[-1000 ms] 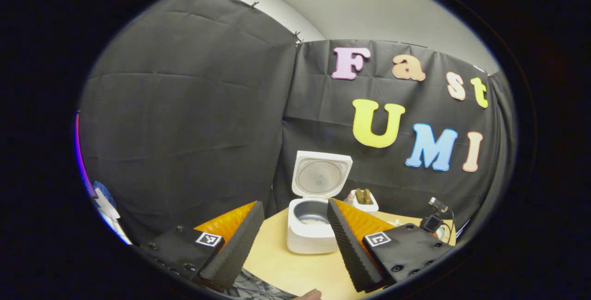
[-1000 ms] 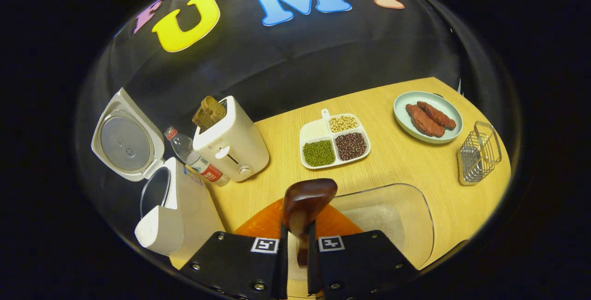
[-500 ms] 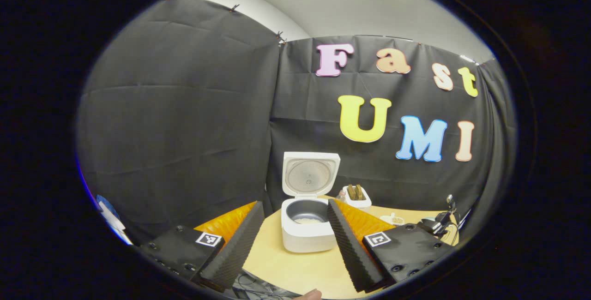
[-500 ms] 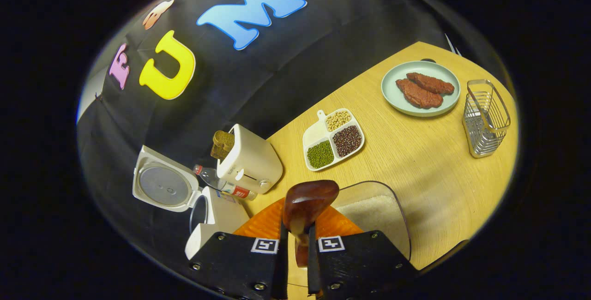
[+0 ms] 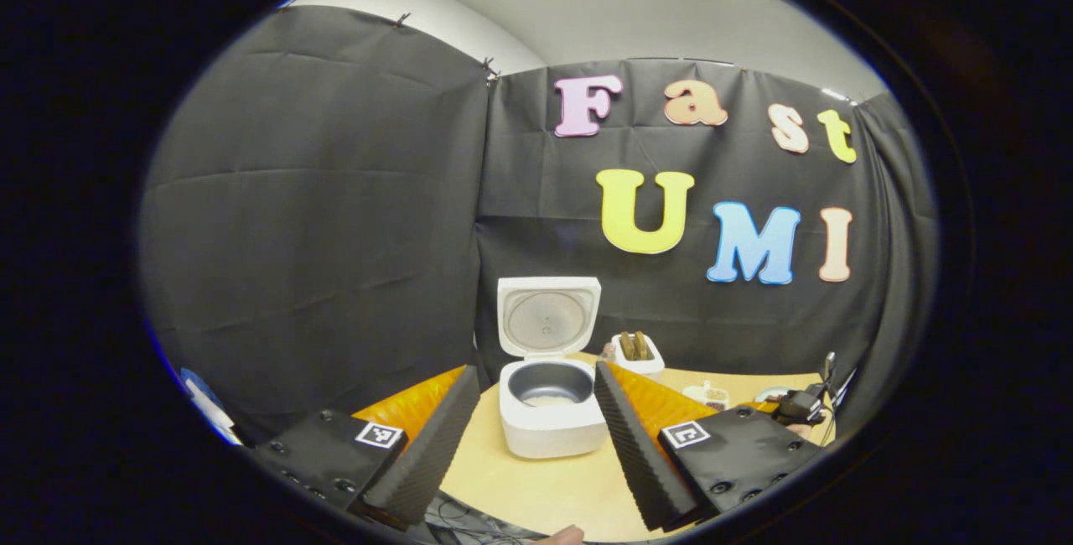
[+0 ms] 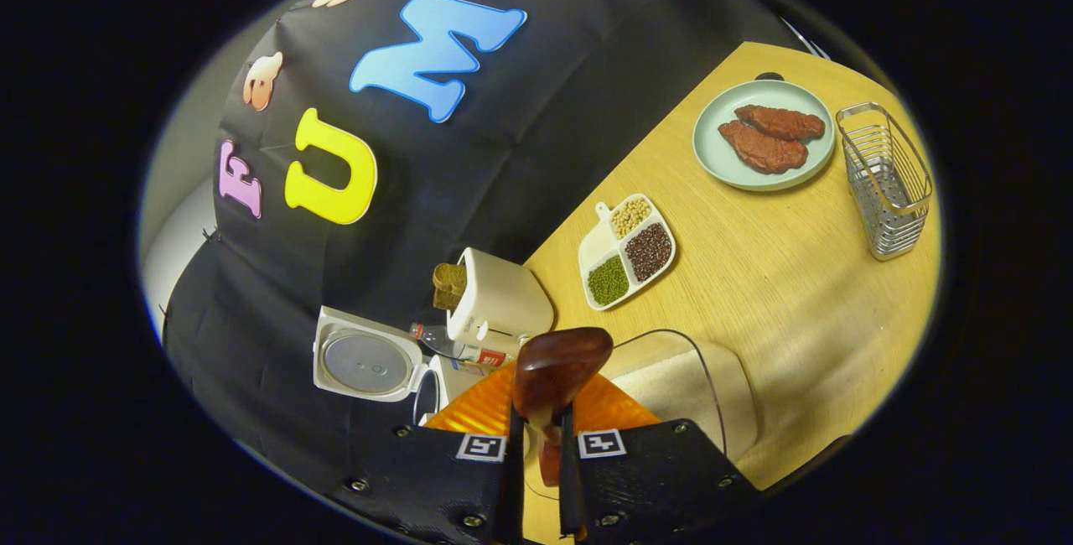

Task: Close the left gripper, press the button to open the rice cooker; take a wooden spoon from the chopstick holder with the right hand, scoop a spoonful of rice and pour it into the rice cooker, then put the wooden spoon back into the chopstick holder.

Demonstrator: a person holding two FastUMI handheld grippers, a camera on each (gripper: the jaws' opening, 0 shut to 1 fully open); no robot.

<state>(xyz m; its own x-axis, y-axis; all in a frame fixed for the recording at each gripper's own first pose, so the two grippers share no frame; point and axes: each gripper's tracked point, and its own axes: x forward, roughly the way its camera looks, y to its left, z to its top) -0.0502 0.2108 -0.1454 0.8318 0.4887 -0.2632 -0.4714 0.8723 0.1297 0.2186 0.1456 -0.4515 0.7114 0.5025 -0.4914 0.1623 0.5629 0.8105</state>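
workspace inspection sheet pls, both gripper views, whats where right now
surface: wooden table, round-edged.
job's things: rice cooker lid up, some rice in the pot; wooden spoon clamped in the right gripper; clear rice container just beyond the spoon; wire chopstick holder near the table's edge, beside the plate.
clutter: toaster with bread; bottle lying by it; divided bean dish; plate of meat.
grippers: left gripper open, holding nothing.
cables: tangle below the table's near edge.
surroundings: black cloth walls.
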